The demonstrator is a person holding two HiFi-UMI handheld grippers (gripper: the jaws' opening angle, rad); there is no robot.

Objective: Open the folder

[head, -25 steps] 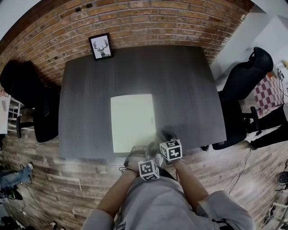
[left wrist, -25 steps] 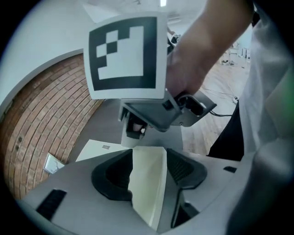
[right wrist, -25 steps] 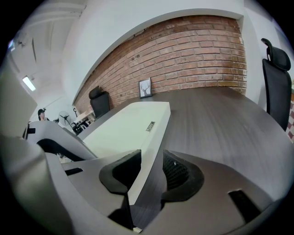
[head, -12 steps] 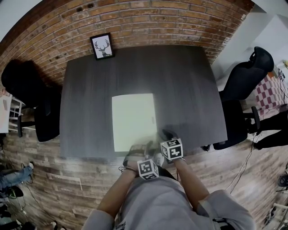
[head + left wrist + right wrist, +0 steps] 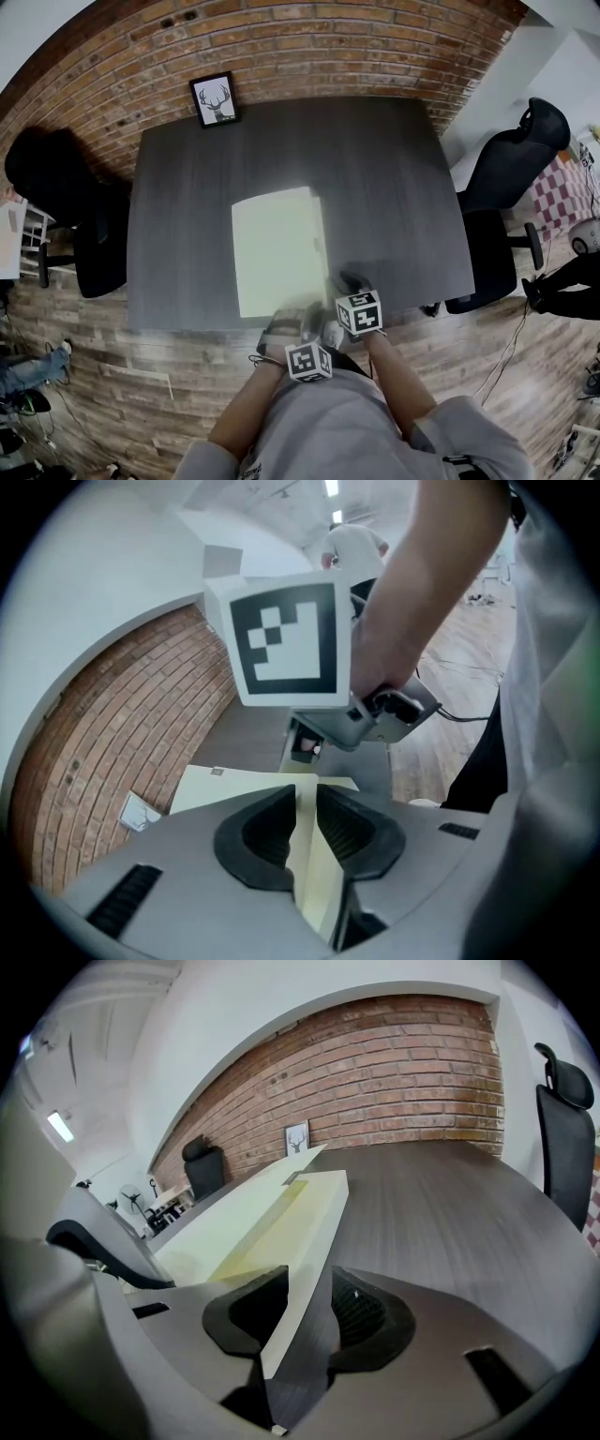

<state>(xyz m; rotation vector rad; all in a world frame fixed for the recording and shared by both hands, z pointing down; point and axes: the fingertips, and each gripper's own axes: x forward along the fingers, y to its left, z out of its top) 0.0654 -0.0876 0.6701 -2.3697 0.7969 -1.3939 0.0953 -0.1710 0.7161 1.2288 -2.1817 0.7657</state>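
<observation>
The folder (image 5: 277, 248) lies flat on the dark grey table (image 5: 403, 187), toward the near edge and a little left of the middle. Its long sides run away from the person. It is barely open: in the right gripper view the pale cover (image 5: 253, 1208) stands slightly off what lies under it along the right side, and a yellowish strip shows in that gap. In the head view the far right corner looks a touch raised too. So I'd judge the opening has only just begun, and the cover is not yet swung over to the left.

Both tools are at the near right corner. The left gripper (image 5: 296, 319) has its jaws drawn in narrow on a thin pale sheet of the folder, which runs straight up between the pads in its own view (image 5: 307, 803). The right gripper (image 5: 339, 281) is just beside it on the right edge. Its jaws are also close together with the cover's edge between them (image 5: 305, 1312). It looks like a pinch, though a sliver of table shows in the gap as well.

Of the folder's inside, only that yellowish inner face can be seen. I can't make out any loose papers or pockets through so small an opening. 1 framed deer picture (image 5: 214, 98) stands at the far edge, well apart from the work
</observation>
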